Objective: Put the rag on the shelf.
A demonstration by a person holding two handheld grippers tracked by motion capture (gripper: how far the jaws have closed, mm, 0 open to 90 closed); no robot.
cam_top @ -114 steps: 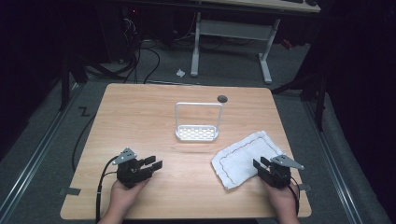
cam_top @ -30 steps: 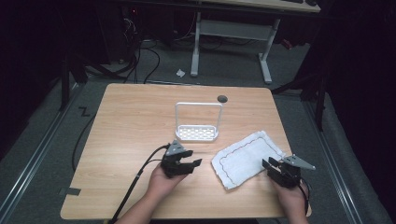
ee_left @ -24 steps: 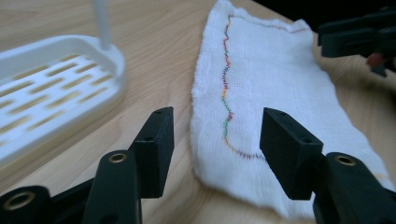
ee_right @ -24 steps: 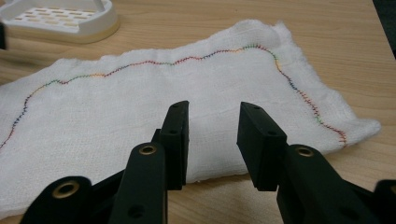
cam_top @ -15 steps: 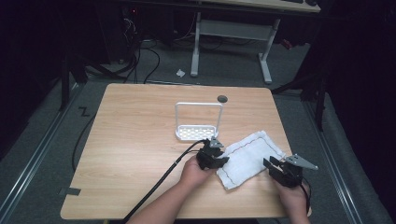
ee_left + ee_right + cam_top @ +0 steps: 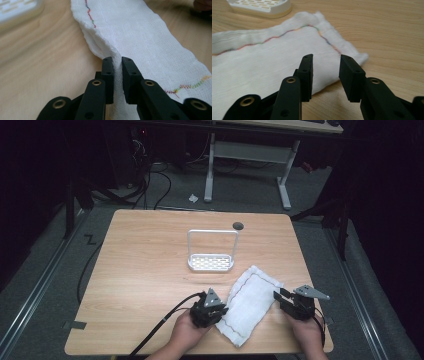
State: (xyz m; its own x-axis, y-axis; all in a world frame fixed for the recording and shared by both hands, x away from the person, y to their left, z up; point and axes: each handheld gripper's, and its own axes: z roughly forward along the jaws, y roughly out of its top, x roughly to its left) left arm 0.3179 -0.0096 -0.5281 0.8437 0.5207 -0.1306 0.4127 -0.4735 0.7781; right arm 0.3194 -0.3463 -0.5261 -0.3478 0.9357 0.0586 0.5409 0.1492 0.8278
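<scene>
1. In the left gripper view the left gripper rises from the bottom centre, its jaws having just been closing; they now pinch a raised fold of the cloth at its near edge. The pinched part is hidden between the pads, and the frame's lower edge cuts off the cloth below them.
2. In the right gripper view the right gripper stands with jaws apart over the cloth's near edge, gripping nothing; whether the tips touch the fabric cannot be told.
3. In the high view both hands are cut off by the bottom edge. The left gripper sits at the cloth's lower-left edge, the right gripper just beside its right edge.
4. The cloth lies lower right of centre on the table, its long axis running from lower left to upper right, the lower end near the table's front edge.
5. Bare wood lies open across the left half.
6. Farther up, the rack stands at centre, near the cloth's upper corner but apart.
</scene>
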